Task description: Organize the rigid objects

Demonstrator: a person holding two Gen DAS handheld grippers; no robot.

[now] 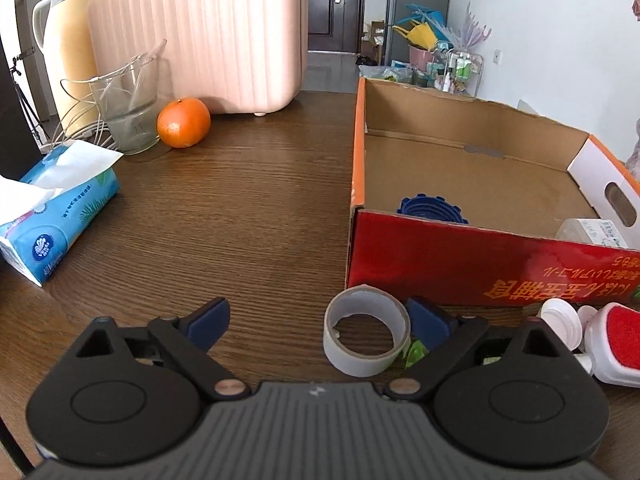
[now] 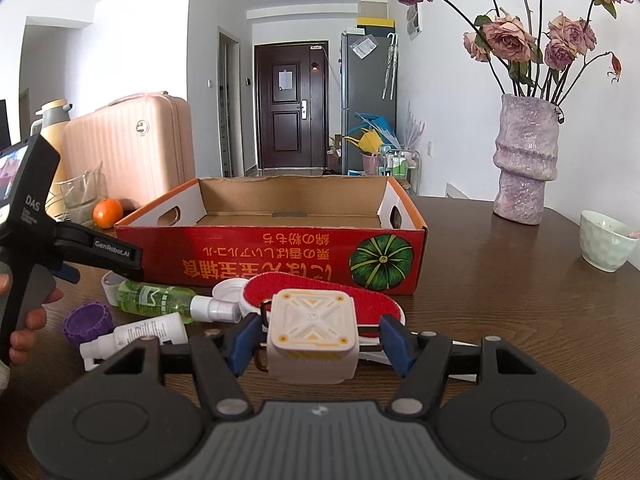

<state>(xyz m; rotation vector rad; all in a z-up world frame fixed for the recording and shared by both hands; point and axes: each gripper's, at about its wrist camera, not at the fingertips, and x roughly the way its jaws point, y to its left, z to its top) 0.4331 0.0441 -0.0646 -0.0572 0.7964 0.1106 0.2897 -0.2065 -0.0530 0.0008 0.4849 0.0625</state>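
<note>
A red cardboard box (image 1: 460,264) with an open top stands on the wooden table; it also shows in the right wrist view (image 2: 272,258). A blue ridged cap (image 1: 432,208) and a clear packet (image 1: 592,232) lie inside it. My left gripper (image 1: 318,320) is open, and a grey tape roll (image 1: 366,336) lies between its fingers, close to the right one. My right gripper (image 2: 318,344) is open around a white cube-shaped gadget (image 2: 312,336), pads not touching it. Behind it lie a red-padded brush (image 2: 320,296), a green spray bottle (image 2: 160,298), a white bottle (image 2: 140,334) and a purple cap (image 2: 88,322).
An orange (image 1: 184,122), a glass jug (image 1: 128,108), a tissue pack (image 1: 52,216), a thermos (image 1: 68,40) and a pink suitcase (image 1: 208,32) stand at the left. A purple vase (image 2: 524,164) of roses and a white cup (image 2: 606,246) stand at the right.
</note>
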